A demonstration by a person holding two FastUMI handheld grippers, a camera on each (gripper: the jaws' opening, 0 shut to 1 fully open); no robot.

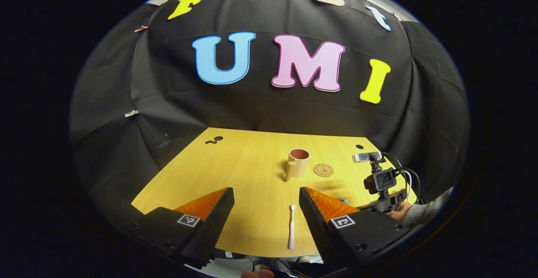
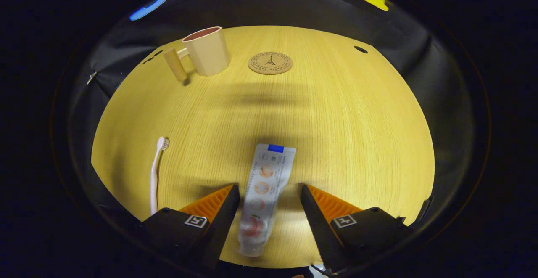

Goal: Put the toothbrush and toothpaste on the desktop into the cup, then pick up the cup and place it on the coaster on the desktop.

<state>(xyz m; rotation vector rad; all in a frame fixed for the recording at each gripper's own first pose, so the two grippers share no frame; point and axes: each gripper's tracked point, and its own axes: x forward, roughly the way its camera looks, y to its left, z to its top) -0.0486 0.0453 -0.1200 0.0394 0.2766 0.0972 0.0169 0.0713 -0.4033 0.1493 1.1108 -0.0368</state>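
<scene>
Counter [image 2: 336, 143] of pale yellow wood grain runs back to a wall of black cloth [image 1: 269, 114], which hangs in folds and closes the booth on three sides. Small dark round holes sit in the wood near its far edge, a pair at the far left in the left gripper view and single ones toward the far right.

The cup [image 2: 207, 50], beige outside and reddish inside, stands upright near the far edge with its handle turned to the left in both views. The coaster [image 2: 270, 62], a round brown disc with a printed tower, lies flat just to the right of the cup, apart from it.

The toothbrush [image 1: 291, 226], white, lies flat on the near part of the wood, its head pointing away. In the left gripper view it lies between the spread fingers of the left hand-held gripper [image 1: 266, 198], nearer the right finger; the fingers are wide apart and hold nothing.

The toothpaste [image 2: 265, 194] lies flat, cap end nearest the camera, between the fingers of the right hand-held gripper [image 2: 269, 194], which stand wide apart and clear of the tube on both sides.

In the left gripper view, a small camera [image 1: 380, 181] with cables and a grey sleeve [image 1: 424, 210] show at the right edge.
</scene>
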